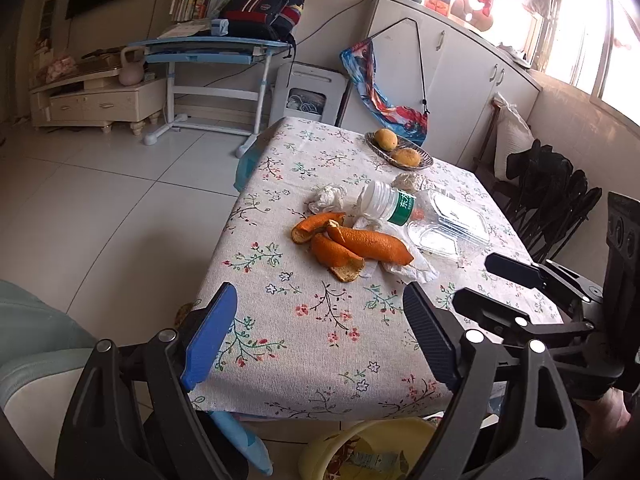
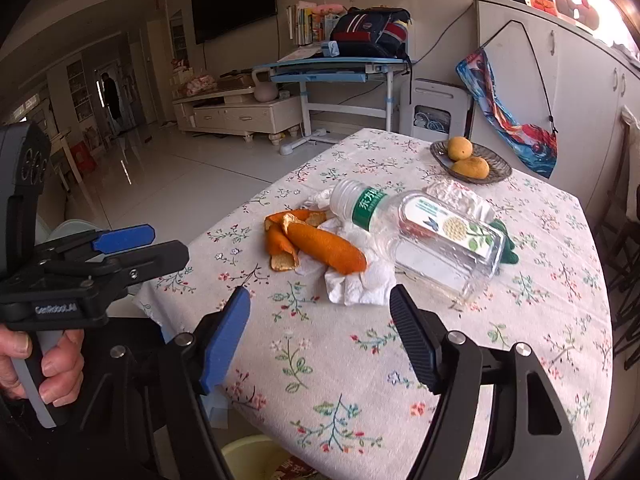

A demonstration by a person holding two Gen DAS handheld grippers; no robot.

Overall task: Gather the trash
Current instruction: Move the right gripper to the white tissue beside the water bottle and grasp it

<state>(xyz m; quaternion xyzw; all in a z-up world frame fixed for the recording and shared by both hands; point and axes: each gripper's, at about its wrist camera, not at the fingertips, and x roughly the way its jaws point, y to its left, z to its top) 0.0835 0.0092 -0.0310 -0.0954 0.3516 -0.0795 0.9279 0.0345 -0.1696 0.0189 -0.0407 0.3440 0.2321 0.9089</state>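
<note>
both sets of jaws are released and empty: the left gripper (image 1: 320, 336) and right gripper (image 2: 320, 336) hover over the near edge of the floral cloth tabletop (image 1: 304, 344). at twelve o'clock from the jaws lies the uncollected trash: curled, leathery orange peel (image 1: 352, 246) on crumpled white tissue (image 2: 356, 280), and at one o'clock a ribbed clear bottle (image 2: 360, 202) and a glossy clear plastic box (image 2: 444, 248). at six o'clock, under the tabletop edge, a yellow bin (image 1: 360, 452) already holds some scraps, so i judge most remains.

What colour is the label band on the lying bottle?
Green with white lettering, on the bottle; clearest in the right wrist view.
</note>
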